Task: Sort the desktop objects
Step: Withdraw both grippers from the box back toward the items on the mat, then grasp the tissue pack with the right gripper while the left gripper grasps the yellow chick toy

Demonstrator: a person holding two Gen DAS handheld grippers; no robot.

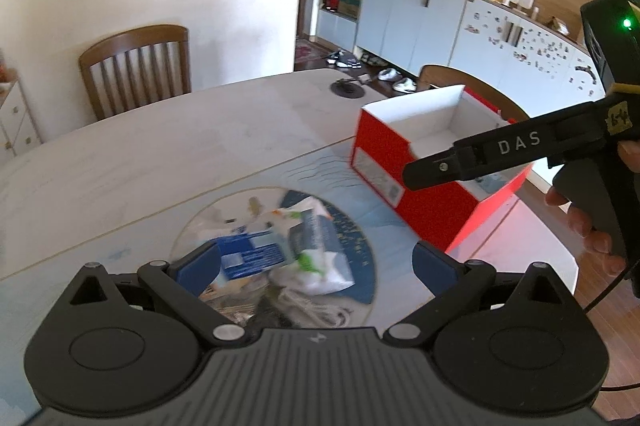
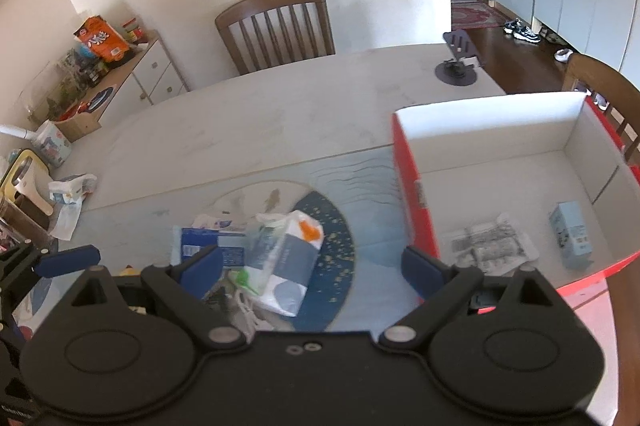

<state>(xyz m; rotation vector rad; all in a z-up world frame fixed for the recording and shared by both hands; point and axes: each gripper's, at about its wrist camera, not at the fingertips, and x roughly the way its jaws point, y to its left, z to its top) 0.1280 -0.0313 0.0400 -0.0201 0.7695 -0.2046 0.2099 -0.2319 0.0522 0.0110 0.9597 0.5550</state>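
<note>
Left wrist view: left gripper [image 1: 316, 266] spread wide, empty, above the packet pile [image 1: 280, 250] on the round mat [image 2: 332, 266]. Right gripper [image 2: 312, 268] also spread, empty, over the same pile just beside the red box [image 2: 416, 202]'s near wall. Box holds a small blue carton [image 2: 570, 238] and a leaflet [image 2: 486, 246]; table [image 2: 260, 122] beyond the box is bare to its far edge.

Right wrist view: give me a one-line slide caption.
Open right gripper hovers over a pile with a tissue pack, beside a red box holding two items.
</note>
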